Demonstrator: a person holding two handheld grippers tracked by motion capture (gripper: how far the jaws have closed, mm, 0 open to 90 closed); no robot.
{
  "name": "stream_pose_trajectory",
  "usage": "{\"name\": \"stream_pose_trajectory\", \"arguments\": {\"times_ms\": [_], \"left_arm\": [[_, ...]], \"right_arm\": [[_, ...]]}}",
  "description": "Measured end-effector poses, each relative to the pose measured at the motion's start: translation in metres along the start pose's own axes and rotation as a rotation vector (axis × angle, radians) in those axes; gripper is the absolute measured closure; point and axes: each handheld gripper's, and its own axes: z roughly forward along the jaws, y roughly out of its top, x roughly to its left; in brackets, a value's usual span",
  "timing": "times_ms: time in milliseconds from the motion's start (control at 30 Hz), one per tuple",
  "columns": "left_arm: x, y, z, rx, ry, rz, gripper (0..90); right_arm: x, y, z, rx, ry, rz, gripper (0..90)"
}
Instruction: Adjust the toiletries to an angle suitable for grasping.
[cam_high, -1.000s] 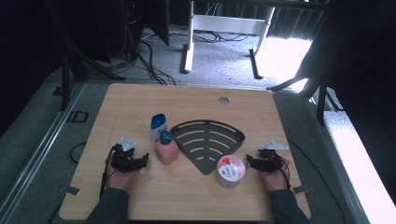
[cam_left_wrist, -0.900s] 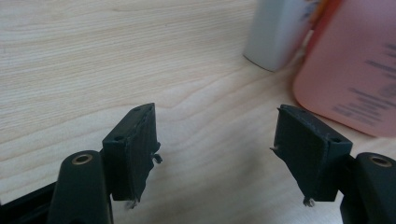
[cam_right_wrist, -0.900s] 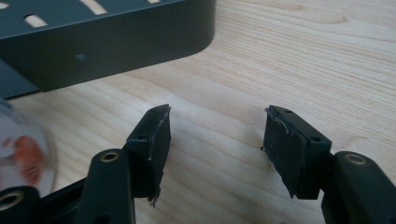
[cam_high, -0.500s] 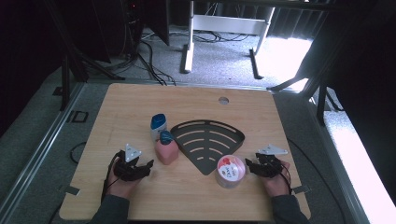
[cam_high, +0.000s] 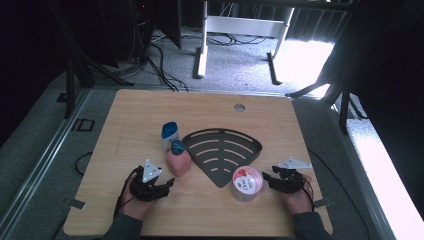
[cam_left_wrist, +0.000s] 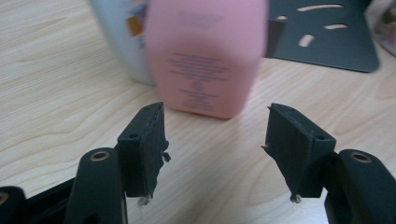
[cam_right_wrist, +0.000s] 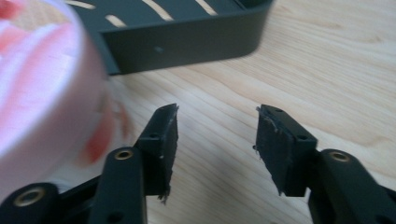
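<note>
A pink bottle with a blue cap (cam_high: 178, 160) stands beside a white bottle with a blue cap (cam_high: 169, 134), left of a black fan-shaped slotted tray (cam_high: 222, 150). My left gripper (cam_high: 167, 182) sits low at the front left and points at the pink bottle (cam_left_wrist: 208, 56), a short way off. Its jaws have just been closing, still apart with nothing between them. A round pink-and-white tub (cam_high: 246, 182) stands at the tray's front tip. My right gripper (cam_high: 267, 178) is just right of the tub (cam_right_wrist: 42, 93). Its jaws have also been closing, and their gap holds nothing.
The wooden table (cam_high: 125, 115) has a small round hole (cam_high: 239, 107) near its far edge. Bare wood lies at the far half and along the front edge. Cables and metal frame legs (cam_high: 202, 50) lie on the floor beyond the table.
My left hand has shifted right and toward the front edge, closer to the pink bottle. The right hand has stayed almost where it was.
</note>
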Motion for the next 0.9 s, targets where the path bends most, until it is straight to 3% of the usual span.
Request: {"name": "stream_pose_trajectory", "arguments": {"times_ms": [100,233,600,900], "left_arm": [[-0.007,0.003,0.002,0.000,-0.023,0.023,42.4],[-0.016,0.007,0.008,0.013,-0.060,0.052,46.7],[-0.045,0.020,0.031,0.042,-0.149,0.151,46.9],[-0.063,0.032,0.048,0.034,-0.261,0.200,44.5]], "right_arm": [[0.006,0.005,-0.004,-0.036,0.035,-0.028,60.7],[0.008,0.009,-0.006,-0.052,0.061,-0.041,68.0],[0.013,0.013,-0.002,-0.054,0.134,-0.081,77.0],[0.011,0.011,-0.005,-0.067,0.209,-0.098,83.1]]}}
